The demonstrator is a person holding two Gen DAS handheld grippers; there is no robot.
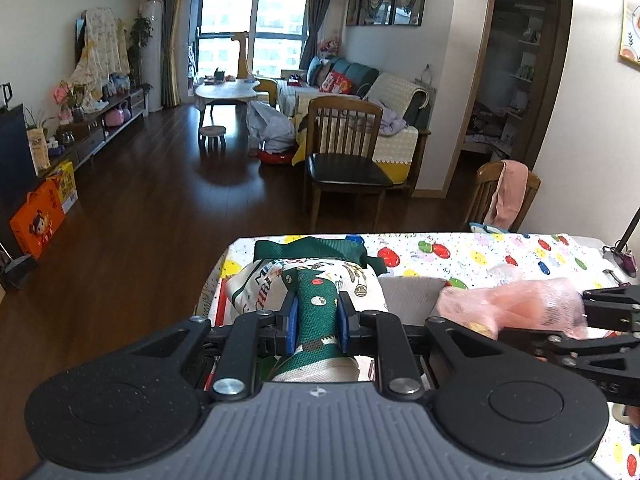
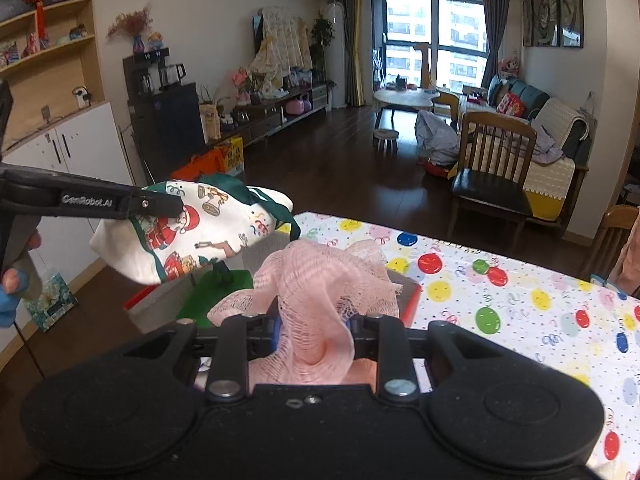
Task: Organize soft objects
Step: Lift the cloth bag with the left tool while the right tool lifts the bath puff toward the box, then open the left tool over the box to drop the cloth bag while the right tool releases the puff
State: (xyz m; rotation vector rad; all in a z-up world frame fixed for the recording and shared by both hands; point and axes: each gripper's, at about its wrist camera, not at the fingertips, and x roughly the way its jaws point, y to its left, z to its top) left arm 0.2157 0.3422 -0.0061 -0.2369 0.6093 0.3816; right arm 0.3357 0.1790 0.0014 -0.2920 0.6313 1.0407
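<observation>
Christmas bag in left gripper (contents hidden); perhaps pink mesh in right gripper.

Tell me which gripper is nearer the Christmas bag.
Left. The left gripper is clamped on the Christmas bag, holding it up off the table. The right gripper is beside it, shut on the pink mesh cloth.

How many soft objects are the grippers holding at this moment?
2. The white and green Christmas-print cloth bag is in the left gripper; the pink mesh cloth is in the right gripper. Others may be hidden.
</observation>
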